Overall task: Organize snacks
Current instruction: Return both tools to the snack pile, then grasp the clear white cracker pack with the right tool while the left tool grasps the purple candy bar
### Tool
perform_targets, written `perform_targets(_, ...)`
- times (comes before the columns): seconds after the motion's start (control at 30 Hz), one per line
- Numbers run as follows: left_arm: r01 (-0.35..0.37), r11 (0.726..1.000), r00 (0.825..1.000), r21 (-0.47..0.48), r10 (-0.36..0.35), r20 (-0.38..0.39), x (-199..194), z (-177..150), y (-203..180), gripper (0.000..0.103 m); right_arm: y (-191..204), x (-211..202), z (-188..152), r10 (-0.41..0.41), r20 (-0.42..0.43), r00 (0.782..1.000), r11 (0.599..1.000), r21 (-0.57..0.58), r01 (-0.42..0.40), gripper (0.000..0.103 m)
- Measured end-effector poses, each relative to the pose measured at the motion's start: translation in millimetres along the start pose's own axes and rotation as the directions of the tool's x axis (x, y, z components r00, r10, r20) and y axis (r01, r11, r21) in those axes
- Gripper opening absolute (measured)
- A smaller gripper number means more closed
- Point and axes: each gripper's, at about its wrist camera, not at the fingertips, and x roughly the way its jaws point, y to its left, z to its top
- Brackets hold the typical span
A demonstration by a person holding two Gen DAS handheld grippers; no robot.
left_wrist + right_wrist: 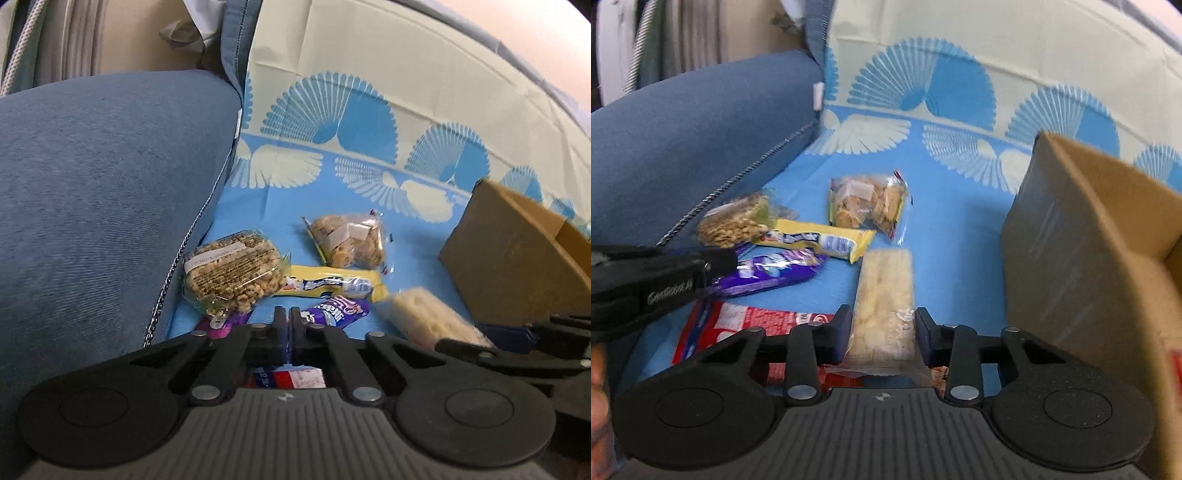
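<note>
Several snacks lie on a blue fan-patterned sheet [288, 206]. My left gripper [290, 316] is shut, its tips pinched across a purple packet [341, 309] that shows on both sides of them. In the right wrist view that purple packet [772, 275] lies at the left, with the left gripper's fingertips on its near end. My right gripper [882, 332] is shut on a pale cracker bar in clear wrap [884, 291], both pads pressed on its sides. The same bar [432, 317] shows blurred at the right of the left wrist view.
An open cardboard box [1071, 240] stands at the right. A puffed-grain cake [229, 273], a yellow bar [332, 284], a bag of cookies [351, 240] and a red packet [746, 325] lie between the grippers and a blue cushion [92, 203] on the left.
</note>
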Motion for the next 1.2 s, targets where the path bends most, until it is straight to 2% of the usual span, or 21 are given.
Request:
perform_targets(0.17,0.041,0.997,0.999,-0.062,-0.042,-0.010,-19.2,-0.4,5.4,0.000,1.0,-38.1,1.9,0.040,-0.019,0.999,0.999,0.016,-0.040,0.038)
perform_targets(0.33,0.114,0.990,0.993,-0.086,-0.116,-0.016,-38.8,-2.3,6.9,0.000,6.6,-87.7,-11.1,0.073,-0.002,0.997,0.997,-0.026,-0.073,0.038)
perform_targets(0.4,0.172,0.980,0.983,-0.100,-0.177,-0.049,-40.0,-2.7,7.2,0.000,6.1,-100.9,-21.3,0.082,-0.004,0.997,0.997,-0.007,-0.082,0.038)
perform_targets(0.5,0.212,0.972,0.974,-0.097,-0.218,-0.061,-40.4,-4.0,5.2,0.000,5.4,-108.6,-39.4,0.090,-0.015,0.996,0.996,0.025,-0.089,0.038)
perform_targets(0.53,0.219,0.971,0.972,-0.096,-0.225,-0.067,-39.1,-4.6,4.7,0.000,5.6,-107.6,-46.6,0.089,-0.023,0.996,0.995,0.035,-0.088,0.038)
perform_targets(0.63,0.179,0.979,0.980,-0.099,-0.187,-0.076,-33.0,-6.4,2.9,0.002,5.9,-97.3,-61.7,0.081,-0.055,0.995,0.995,0.055,-0.078,0.038)
perform_targets(0.7,0.136,0.986,0.988,-0.101,-0.142,-0.055,-29.6,-7.0,2.1,0.015,5.9,-90.4,-68.0,0.086,-0.076,0.993,0.995,0.056,-0.082,0.039)
perform_targets(0.73,0.115,0.989,0.992,-0.093,-0.120,-0.047,-28.2,-6.9,2.0,0.020,4.8,-87.8,-69.5,0.091,-0.080,0.993,0.994,0.062,-0.086,0.043)
perform_targets(0.77,0.102,0.991,0.994,-0.081,-0.106,-0.041,-26.4,-6.6,0.7,0.028,3.1,-85.8,-69.6,0.097,-0.080,0.992,0.993,0.069,-0.091,0.051)
perform_targets(0.8,0.090,0.994,0.995,-0.065,-0.092,-0.034,-24.2,-5.9,-2.0,0.033,1.5,-84.2,-69.5,0.101,-0.078,0.992,0.993,0.074,-0.096,0.055)
perform_targets(0.83,0.072,0.996,0.997,-0.044,-0.073,-0.022,-22.0,-5.7,-4.9,0.036,0.2,-82.5,-69.3,0.106,-0.077,0.991,0.992,0.074,-0.100,0.062)
perform_targets(0.93,0.015,1.000,0.999,0.023,-0.016,0.033,-14.8,-5.2,-13.6,0.050,-2.1,-73.9,-70.4,0.120,-0.092,0.989,0.991,0.071,-0.114,0.063)
perform_targets(1.0,-0.028,0.997,0.998,0.066,0.024,0.066,-7.9,-5.8,-19.0,0.064,-3.0,-66.8,-71.0,0.140,-0.109,0.984,0.988,0.080,-0.132,0.063)
perform_targets(1.07,-0.053,0.993,0.996,0.108,0.044,0.080,2.8,-6.1,-24.3,0.072,-2.1,-61.2,-70.6,0.152,-0.119,0.981,0.986,0.081,-0.143,0.063)
perform_targets(1.2,-0.069,0.982,0.997,0.177,0.060,0.055,25.1,-8.8,-33.2,0.074,2.5,-56.7,-71.1,0.174,-0.136,0.975,0.983,0.076,-0.165,0.063)
